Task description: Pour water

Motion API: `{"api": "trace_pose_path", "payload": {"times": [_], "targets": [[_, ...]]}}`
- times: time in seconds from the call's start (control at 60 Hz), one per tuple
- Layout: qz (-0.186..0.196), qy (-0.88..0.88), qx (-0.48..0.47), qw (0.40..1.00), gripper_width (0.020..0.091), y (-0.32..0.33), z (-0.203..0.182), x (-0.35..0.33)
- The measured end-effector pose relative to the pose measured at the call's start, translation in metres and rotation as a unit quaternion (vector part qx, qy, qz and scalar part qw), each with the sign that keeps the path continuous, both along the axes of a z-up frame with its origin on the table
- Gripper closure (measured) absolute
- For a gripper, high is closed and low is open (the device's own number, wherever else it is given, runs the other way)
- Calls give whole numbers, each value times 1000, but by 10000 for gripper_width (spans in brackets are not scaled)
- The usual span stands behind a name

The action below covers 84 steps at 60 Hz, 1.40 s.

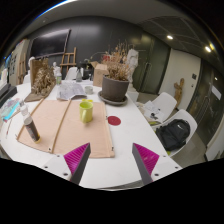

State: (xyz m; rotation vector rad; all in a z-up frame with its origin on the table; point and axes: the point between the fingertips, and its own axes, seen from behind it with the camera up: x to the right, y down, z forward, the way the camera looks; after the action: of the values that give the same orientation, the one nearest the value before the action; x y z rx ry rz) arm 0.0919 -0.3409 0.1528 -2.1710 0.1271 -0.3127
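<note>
Claw (112,160): released, grasping nothing, its two pink-padded fingers spread wide above the near edge of the desk.

Desk (150,125): white, carrying all items below.

Board (68,122): pale, flat, lying ahead of your fingers.

Potted plant (116,84): well beyond the board.

Bottle (30,124): dark, upright, toward the board's left edge; likely your water source.

Cup (87,111): yellow-green, upright on the board, beyond the fingers.

Step in hand, by judgement: approach, nothing yet picked up. Your next move calls for swinging left and closing on the bottle.
</note>
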Motion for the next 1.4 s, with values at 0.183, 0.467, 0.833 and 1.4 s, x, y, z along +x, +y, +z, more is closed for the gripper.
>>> {"api": "trace_pose_path", "payload": {"times": [0.183,0.467,0.833,1.4], "targets": [[24,16,-14,999,243,-2,-18,-70],[95,51,23,994,244,16,-46,-234],[108,74,70,989,251,123,-92,-341],[110,93,87,986,847,171,-81,-347]]}}
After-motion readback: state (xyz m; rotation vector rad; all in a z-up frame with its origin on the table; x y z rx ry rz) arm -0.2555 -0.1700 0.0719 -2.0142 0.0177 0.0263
